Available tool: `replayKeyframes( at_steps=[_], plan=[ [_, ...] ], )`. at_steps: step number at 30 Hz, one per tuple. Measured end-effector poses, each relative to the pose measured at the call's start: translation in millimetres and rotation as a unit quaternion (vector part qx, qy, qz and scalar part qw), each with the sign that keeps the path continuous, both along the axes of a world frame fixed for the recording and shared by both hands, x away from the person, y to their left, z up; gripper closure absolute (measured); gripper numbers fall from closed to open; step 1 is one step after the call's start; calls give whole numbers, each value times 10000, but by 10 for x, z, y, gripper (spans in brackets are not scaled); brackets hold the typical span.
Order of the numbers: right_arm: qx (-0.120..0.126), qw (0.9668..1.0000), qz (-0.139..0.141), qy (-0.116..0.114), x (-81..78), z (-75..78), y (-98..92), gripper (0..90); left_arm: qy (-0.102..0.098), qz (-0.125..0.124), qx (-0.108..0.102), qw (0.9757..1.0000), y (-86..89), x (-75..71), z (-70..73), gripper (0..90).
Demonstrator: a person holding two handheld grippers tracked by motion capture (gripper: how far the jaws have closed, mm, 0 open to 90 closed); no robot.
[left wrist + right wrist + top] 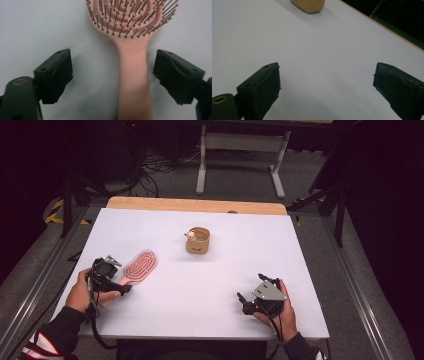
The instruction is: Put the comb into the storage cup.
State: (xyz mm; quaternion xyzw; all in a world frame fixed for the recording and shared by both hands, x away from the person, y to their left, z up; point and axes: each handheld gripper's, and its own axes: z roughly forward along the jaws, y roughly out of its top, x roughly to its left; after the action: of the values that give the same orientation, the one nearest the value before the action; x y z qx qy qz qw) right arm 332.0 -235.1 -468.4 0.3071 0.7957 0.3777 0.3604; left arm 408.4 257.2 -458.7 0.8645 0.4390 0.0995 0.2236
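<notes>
A pink plastic hairbrush (137,266) with an oval, slotted head and dark, ball-tipped bristles is seen lying flat on the near left part of the table, bristles turned upward. Its head is pointed far and right, its straight handle near and left. The handle (133,82) is framed by open jaws, untouched on either side.

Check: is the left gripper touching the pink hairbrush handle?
Apart. The left gripper view shows the left gripper open, with white table visible between each pad and the pink hairbrush handle lying between them.
</notes>
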Motion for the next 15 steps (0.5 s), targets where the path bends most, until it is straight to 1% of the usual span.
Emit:
replayKeyframes(
  at_steps=[2,4,8,11,12,15],
  plan=[
    [-6,10000,-3,3,1,-3,3,79,-2,-83,26,10000,-9,8,10,231],
    [-12,10000,1,4,3,-5,7,79,-16,-174,19,9998,-23,14,25,305],
    [-30,10000,12,22,5,-11,12,79,-23,-244,77,9997,-57,24,40,395],
    [-26,10000,18,39,6,-12,10,79,-37,-377,105,9992,-88,4,55,499],
    [-31,10000,14,45,8,-13,10,79,-35,-385,108,9992,-92,3,56,523],
    [-43,10000,3,47,7,-15,15,79,-30,-371,30,9993,-69,14,51,550]
  ],
)
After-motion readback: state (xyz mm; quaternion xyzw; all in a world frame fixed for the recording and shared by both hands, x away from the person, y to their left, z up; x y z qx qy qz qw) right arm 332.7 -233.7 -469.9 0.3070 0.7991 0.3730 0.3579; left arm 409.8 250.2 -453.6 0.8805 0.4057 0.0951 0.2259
